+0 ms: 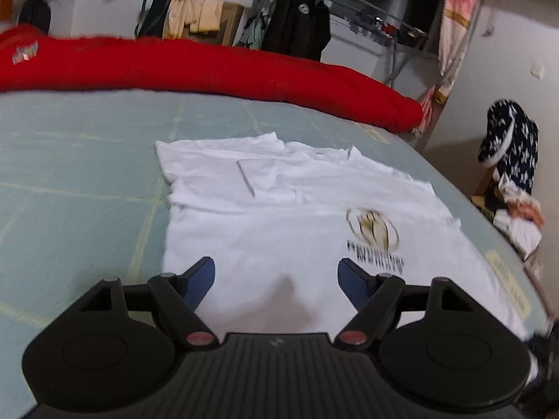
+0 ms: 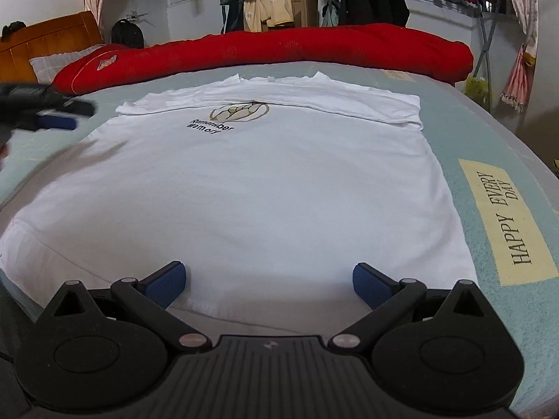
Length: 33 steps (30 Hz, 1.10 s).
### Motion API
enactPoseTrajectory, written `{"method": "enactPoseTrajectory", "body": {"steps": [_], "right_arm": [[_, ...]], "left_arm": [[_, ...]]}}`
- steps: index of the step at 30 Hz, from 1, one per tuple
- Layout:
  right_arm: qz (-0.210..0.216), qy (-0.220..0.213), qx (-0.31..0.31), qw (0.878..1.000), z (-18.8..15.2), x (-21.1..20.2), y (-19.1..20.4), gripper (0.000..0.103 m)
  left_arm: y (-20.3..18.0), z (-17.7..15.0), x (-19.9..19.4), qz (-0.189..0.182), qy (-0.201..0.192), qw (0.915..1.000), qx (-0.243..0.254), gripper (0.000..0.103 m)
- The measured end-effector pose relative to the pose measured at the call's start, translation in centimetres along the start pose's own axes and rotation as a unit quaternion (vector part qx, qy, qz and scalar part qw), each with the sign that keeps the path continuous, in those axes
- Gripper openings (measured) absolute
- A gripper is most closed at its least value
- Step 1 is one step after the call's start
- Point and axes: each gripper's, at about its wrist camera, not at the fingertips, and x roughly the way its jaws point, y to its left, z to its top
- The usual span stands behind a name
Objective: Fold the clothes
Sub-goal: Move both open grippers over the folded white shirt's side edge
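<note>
Clearly, the white T-shirt (image 2: 251,181) is spread flat on the bed (image 2: 454,188), its far part folded over near the red quilt (image 2: 279,49). Both the left gripper (image 1: 276,276) and the right gripper (image 2: 269,279) are held wide apart, empty, over the near hem. If another fold is made, both near corners should be pinched evenly and carried straight.

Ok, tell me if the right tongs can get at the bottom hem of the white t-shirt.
Probably yes. The right tongs are open just above the white t-shirt, at its near hem, and nothing lies between them.
</note>
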Motion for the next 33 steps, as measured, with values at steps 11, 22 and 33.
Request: {"method": "enactPoseTrajectory", "body": {"steps": [11,22,33], "right_arm": [[-0.002,-0.011,-0.008,1.0,-0.5,-0.1,0.2,0.103],[0.002,-0.023,-0.016,1.0,-0.9,-0.4,0.2,0.103],[0.015,0.004,-0.013,1.0,-0.7,-1.6,-0.9,0.103]], "left_arm": [[2.2,1.1,4.8,0.104,0.031,0.9941,-0.001,0.075],[-1.4,-5.1,-1.1,0.025,0.029,0.9986,0.037,0.08],[-2.2,-6.5,-5.9,0.017,-0.004,0.9988,0.046,0.079]]}}
